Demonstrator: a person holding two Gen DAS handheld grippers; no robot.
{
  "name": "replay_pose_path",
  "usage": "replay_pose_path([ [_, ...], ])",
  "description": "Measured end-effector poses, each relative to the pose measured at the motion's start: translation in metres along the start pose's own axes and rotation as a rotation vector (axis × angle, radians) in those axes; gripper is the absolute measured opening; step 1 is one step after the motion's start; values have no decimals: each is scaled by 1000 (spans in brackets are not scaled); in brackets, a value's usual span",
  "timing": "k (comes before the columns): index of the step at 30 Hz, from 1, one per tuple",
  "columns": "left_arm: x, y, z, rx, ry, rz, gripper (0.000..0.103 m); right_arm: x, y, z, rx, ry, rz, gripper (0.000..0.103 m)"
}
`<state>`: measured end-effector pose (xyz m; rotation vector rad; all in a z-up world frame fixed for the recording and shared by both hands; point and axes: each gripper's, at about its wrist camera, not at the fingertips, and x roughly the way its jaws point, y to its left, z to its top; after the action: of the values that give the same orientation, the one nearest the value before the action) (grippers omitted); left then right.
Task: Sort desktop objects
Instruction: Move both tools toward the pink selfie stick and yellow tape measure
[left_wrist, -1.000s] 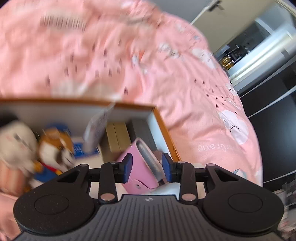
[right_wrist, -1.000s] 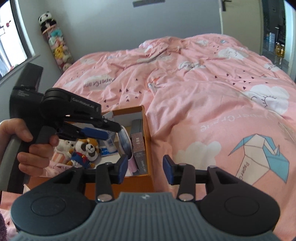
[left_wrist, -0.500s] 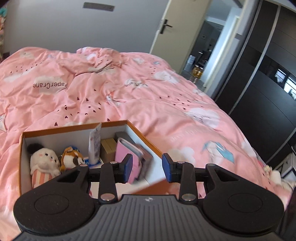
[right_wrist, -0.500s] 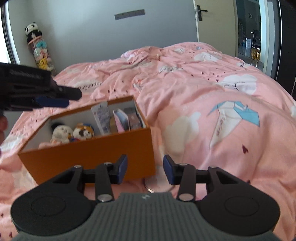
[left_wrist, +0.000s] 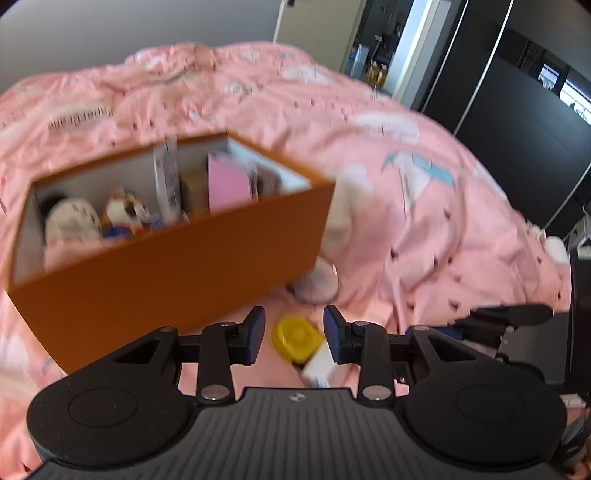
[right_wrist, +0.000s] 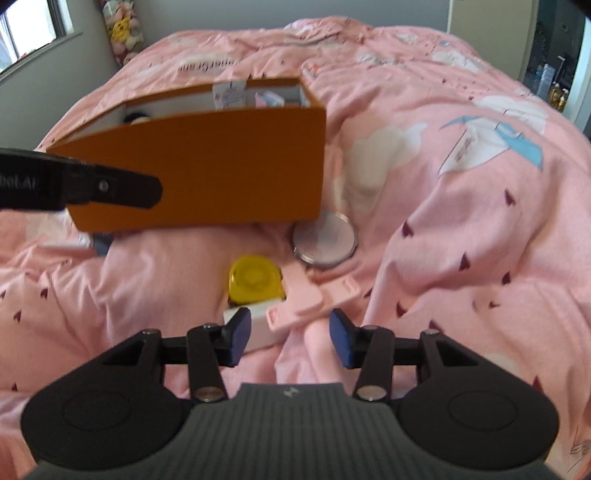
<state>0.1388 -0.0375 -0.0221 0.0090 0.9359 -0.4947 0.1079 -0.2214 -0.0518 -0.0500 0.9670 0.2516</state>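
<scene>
1. On the pink bed (right_wrist: 461, 236), an orange box (right_wrist: 229, 173) stands open-topped and already holds several sorted things: a white plush (left_wrist: 70, 221), a small fox-like toy (left_wrist: 123, 210), a tall packet (left_wrist: 166, 181), a brown carton (left_wrist: 194, 192) and a pink case (left_wrist: 229, 184) standing upright.
2. Still loose on the bedding in front of the box: a yellow round case (right_wrist: 255, 278), a white box (right_wrist: 251, 328) under it, a pink clip-like piece (right_wrist: 306, 295) and a round silver mirror (right_wrist: 325, 240) just beside the box's near corner.
3. The left gripper (left_wrist: 293, 334) hovers low, its jaws spread, with the yellow case lying between and beyond them; nothing is held.
4. The right gripper (right_wrist: 286, 338) also has its jaws spread and empty, pointed at the pink piece and white box.
5. By my reading the sorting is partly done: the box is well stocked, and these four items remain. The yellow case looks the likeliest next pick, though motion blur hides fine detail.
</scene>
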Motion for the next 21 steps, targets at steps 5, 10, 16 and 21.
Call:
replay_pose_path([
  [5, 20, 2, -19, -4, 76, 25, 39, 7, 7, -5, -74, 12, -17, 54],
  [10, 25, 6, -27, -8, 111, 38, 39, 17, 4, -4, -101, 60, -85, 58],
  [16, 27, 9, -28, -16, 125, 41, 39, 30, -3, -3, -97, 108, -68, 62],
  [21, 28, 10, -30, -24, 132, 47, 39, 43, -4, -3, -118, 141, -59, 63],
])
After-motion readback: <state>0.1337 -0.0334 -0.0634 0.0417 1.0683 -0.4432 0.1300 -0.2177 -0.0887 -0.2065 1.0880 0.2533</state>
